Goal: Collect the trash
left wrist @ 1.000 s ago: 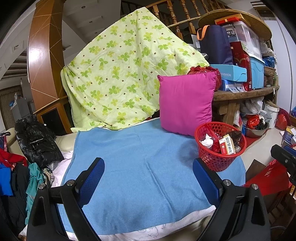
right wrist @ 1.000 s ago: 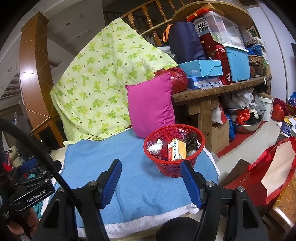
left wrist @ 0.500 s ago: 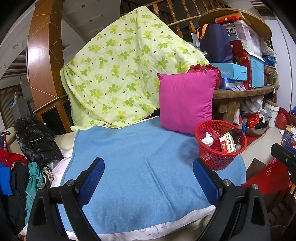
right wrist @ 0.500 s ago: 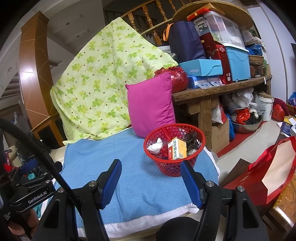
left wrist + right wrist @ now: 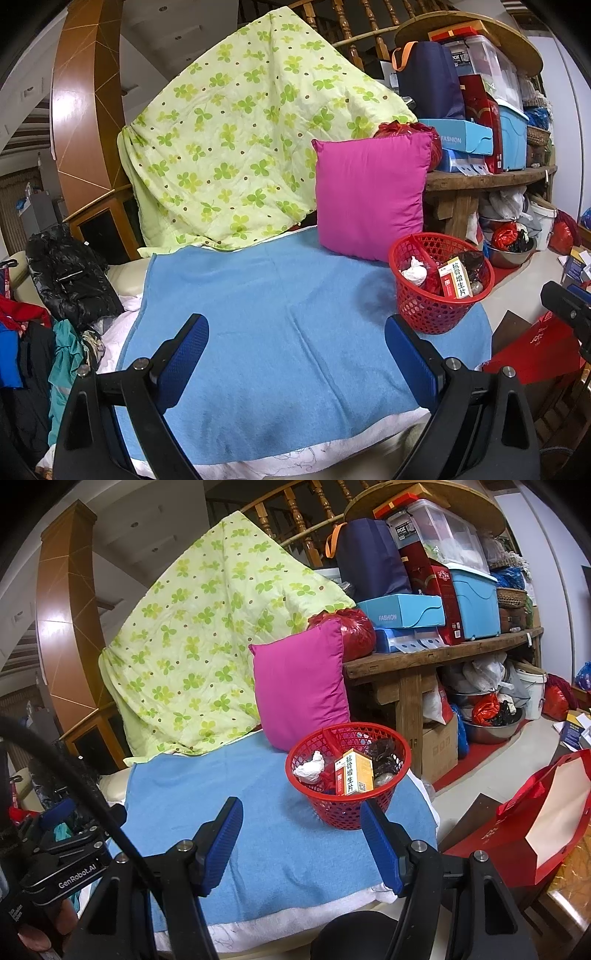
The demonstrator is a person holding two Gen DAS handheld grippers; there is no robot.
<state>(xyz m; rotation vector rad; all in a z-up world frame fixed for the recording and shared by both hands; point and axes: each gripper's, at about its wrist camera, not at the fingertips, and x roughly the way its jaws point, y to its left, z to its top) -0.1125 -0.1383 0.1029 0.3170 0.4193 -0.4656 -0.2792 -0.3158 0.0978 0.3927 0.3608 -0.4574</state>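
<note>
A red mesh basket (image 5: pixel 436 314) (image 5: pixel 343 812) stands on the blue blanket (image 5: pixel 280 332) (image 5: pixel 266 834) at its right end. It holds a crumpled white tissue (image 5: pixel 309 768), a yellow and red medicine box (image 5: pixel 352 775) (image 5: pixel 455 277) and dark wrappers (image 5: pixel 384 751). My left gripper (image 5: pixel 295 363) is open and empty above the blanket's front, left of the basket. My right gripper (image 5: pixel 301 843) is open and empty, just in front of the basket. The left gripper's body shows in the right wrist view (image 5: pixel 62 864).
A magenta pillow (image 5: pixel 369 195) (image 5: pixel 299 686) leans behind the basket, with a green clover quilt (image 5: pixel 240 147) to its left. A cluttered wooden bench (image 5: pixel 436 657) stands right. A red paper bag (image 5: pixel 532 827) lies on the floor. Clothes (image 5: pixel 62 280) pile at left.
Both grippers have drawn back slightly from the basket and stay open. Nothing on the blanket has moved.
</note>
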